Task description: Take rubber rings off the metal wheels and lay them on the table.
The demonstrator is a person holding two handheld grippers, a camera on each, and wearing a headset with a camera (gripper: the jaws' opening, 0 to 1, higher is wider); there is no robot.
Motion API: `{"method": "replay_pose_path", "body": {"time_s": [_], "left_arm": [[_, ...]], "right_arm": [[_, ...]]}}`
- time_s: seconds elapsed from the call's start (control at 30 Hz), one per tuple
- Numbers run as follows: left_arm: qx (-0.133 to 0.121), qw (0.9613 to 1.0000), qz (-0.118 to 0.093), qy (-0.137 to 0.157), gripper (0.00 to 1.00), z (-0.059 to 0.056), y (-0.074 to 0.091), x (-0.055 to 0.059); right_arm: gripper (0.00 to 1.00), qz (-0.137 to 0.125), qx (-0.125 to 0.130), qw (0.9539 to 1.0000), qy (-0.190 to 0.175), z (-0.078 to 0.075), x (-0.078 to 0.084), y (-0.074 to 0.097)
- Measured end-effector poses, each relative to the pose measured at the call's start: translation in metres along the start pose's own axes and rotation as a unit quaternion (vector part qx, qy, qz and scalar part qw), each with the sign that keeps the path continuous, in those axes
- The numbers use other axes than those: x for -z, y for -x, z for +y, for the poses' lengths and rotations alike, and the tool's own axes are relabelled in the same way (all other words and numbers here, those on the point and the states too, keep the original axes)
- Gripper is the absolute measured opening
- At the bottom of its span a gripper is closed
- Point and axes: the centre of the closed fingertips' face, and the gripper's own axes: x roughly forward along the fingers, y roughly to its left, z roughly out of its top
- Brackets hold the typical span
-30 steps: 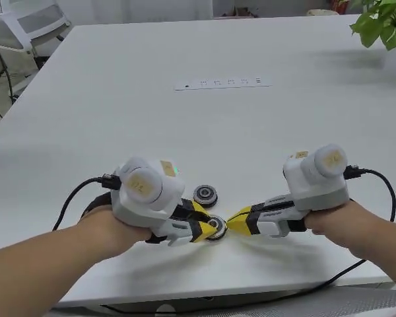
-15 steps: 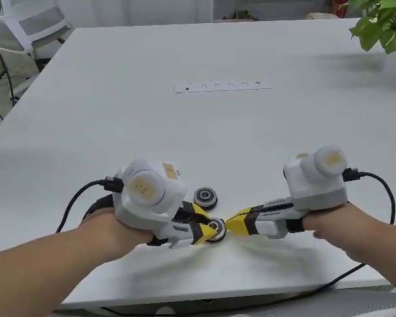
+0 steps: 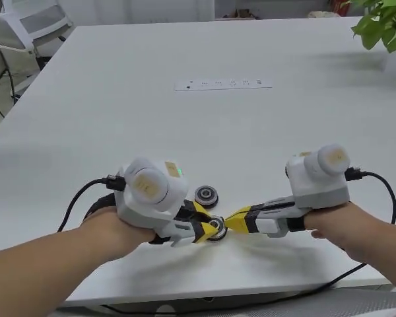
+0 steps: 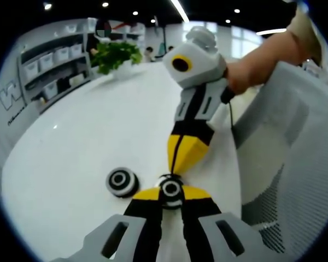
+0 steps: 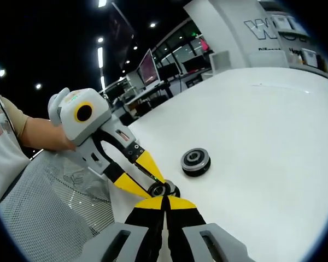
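Lower centre: left gripper (image 3: 206,226) clamps metal wheel (image 4: 171,190); right gripper (image 3: 230,221) jaws pinched together at its rim. Rubber ring (image 4: 171,180) likely soft, stretchy; pinch outer edge.

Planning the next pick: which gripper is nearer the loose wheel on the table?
Left. The left gripper, shut on the other wheel, is beside the loose wheel; the right gripper is past the held one.

Smooth table (image 3: 185,132); shiny metal wheel (image 4: 171,191)
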Motion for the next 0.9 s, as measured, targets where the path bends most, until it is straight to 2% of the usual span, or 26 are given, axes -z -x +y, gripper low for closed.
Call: {"method": "replay_pose_path", "body": {"time_s": [0.6,0.63,0.67,0.7,0.73,0.77,0.8,0.9], "left_arm": [[0.002,1.0,0.001,-0.002,0.12,0.0,0.0,0.0],[0.003,1.0,0.001,-0.002,0.12,-0.001,0.0,0.0],[0.002,1.0,0.001,-0.001,0.12,-0.001,0.0,0.0],[0.001,1.0,0.001,-0.002,0.12,0.0,0.0,0.0],[0.001,1.0,0.003,-0.003,0.12,0.0,0.0,0.0],[0.001,1.0,0.001,0.0,0.12,0.0,0.0,0.0],[0.001,1.0,0.001,-0.001,0.12,0.0,0.0,0.0],[0.001,1.0,0.002,-0.001,0.12,0.0,0.0,0.0]], "right_arm": [[0.0,-0.004,-0.023,0.9997,0.005,0.01,-0.003,-0.004],[0.0,-0.005,-0.027,0.9996,0.007,0.012,-0.004,-0.005],[0.0,-0.018,-0.06,0.998,-0.006,0.025,-0.008,-0.006],[0.0,-0.007,-0.083,0.9965,0.006,0.034,-0.006,-0.006],[0.0,-0.007,-0.047,0.9984,0.03,0.024,-0.008,-0.006],[0.0,0.006,-0.044,0.9987,0.027,0.024,-0.004,-0.005],[0.0,0.001,-0.047,0.9986,0.023,0.023,-0.004,-0.005],[0.0,0.002,-0.033,0.9992,0.022,0.015,0.001,-0.003]]}}
